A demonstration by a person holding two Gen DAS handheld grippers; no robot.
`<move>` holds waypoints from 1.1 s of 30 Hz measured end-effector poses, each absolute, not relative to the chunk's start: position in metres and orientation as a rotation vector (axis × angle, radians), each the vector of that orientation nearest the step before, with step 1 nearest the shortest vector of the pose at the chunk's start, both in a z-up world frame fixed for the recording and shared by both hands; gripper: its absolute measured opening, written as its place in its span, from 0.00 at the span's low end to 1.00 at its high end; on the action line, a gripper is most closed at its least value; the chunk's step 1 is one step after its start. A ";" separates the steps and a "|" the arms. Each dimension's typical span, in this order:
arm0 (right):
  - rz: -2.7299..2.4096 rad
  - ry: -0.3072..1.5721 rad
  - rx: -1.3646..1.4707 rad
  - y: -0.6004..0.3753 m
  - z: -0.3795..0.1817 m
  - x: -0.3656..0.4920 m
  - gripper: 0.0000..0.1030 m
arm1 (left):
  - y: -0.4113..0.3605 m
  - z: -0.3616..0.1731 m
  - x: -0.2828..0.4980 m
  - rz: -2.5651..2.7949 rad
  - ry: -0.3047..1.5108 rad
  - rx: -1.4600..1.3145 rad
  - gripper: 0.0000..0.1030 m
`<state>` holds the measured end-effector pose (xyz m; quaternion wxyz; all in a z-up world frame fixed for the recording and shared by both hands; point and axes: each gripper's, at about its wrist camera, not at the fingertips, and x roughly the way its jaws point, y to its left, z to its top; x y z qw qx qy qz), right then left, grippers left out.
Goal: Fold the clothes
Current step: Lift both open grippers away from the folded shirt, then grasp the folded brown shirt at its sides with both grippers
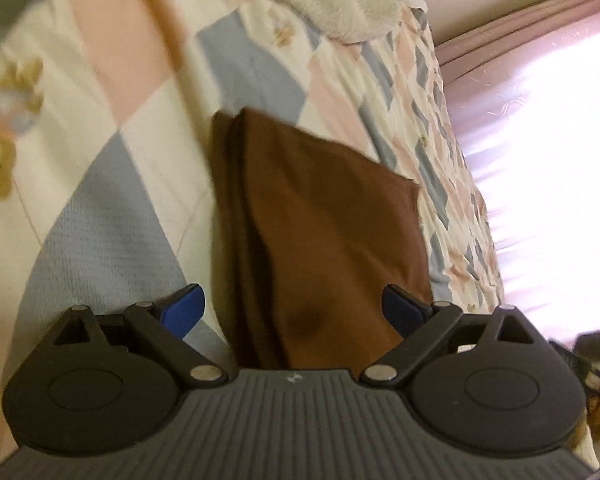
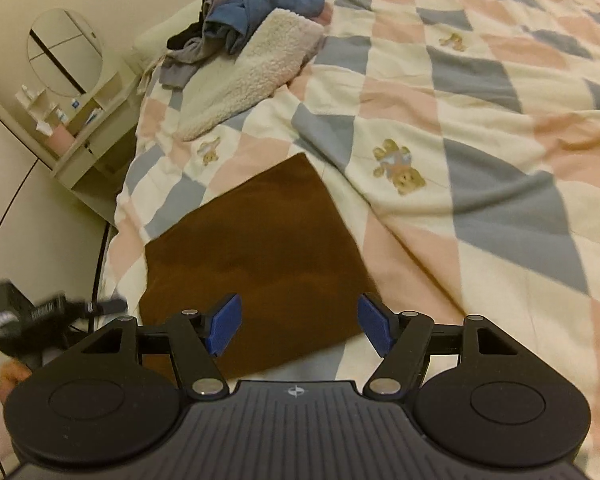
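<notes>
Brown cloth [image 1: 319,216] lies folded on the quilt [image 1: 100,208]; both my grippers [image 1: 294,312] [image 2: 300,326] are spread, gripping nothing, so I'd grab both near corners evenly.

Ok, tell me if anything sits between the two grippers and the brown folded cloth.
Nothing visible does. The brown folded cloth lies flat on the quilt, directly ahead of the left gripper and the right gripper. Both are open and empty. The fleece item and the clothes pile sit well beyond it.
</notes>
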<state>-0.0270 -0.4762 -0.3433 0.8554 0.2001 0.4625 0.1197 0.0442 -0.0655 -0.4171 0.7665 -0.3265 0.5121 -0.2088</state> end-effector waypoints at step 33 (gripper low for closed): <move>0.739 1.351 0.829 -0.497 -0.482 0.153 0.51 | -0.078 -0.473 0.113 -0.841 1.305 -0.853 0.22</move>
